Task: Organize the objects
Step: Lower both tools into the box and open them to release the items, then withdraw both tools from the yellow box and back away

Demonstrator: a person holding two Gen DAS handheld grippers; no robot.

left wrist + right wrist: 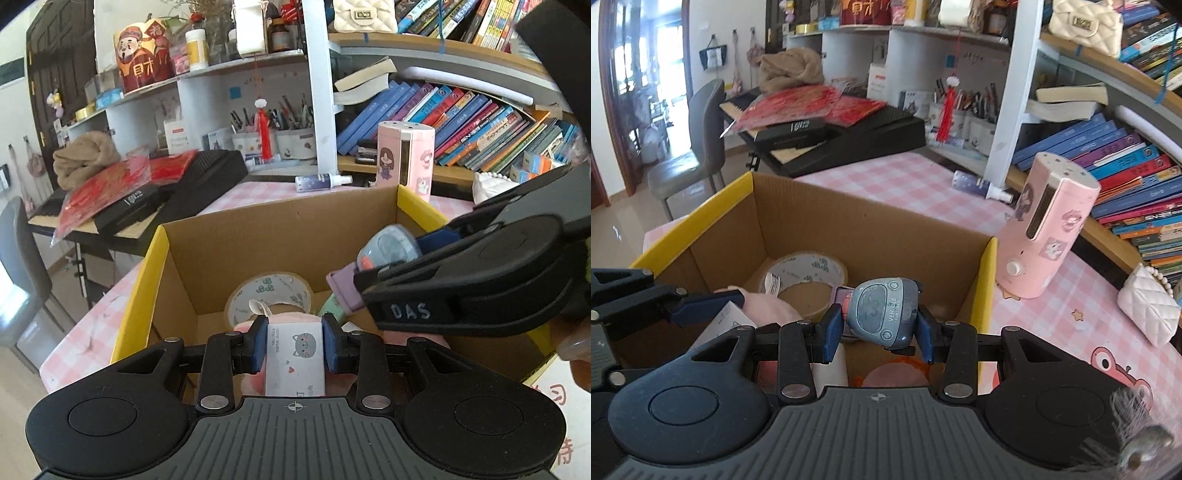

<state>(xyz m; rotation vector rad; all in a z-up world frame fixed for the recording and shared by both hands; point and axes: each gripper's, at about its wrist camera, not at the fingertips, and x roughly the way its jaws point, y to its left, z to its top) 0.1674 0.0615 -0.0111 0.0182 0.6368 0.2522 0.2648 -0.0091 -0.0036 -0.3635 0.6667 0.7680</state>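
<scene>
An open cardboard box point(280, 225) with yellow rim stands on the pink checked table; it also shows in the right wrist view point(849, 236). My left gripper point(294, 348) is shut on a small white box with a grey cat print point(295, 360), held over the box's near side. My right gripper point(878, 332) is shut on a blue-grey toy vehicle point(881, 312), held over the box; the toy also shows in the left wrist view point(388, 249). A roll of printed tape point(267, 295) and a pink soft item point(768, 308) lie inside the box.
A pink cylinder device point(1045, 229) stands right of the box. A small spray bottle point(979, 184) lies behind it. A white quilted purse point(1148, 310) is at the right. A black keyboard point(842, 136) with red packets lies behind. Bookshelves point(1126, 158) line the right side.
</scene>
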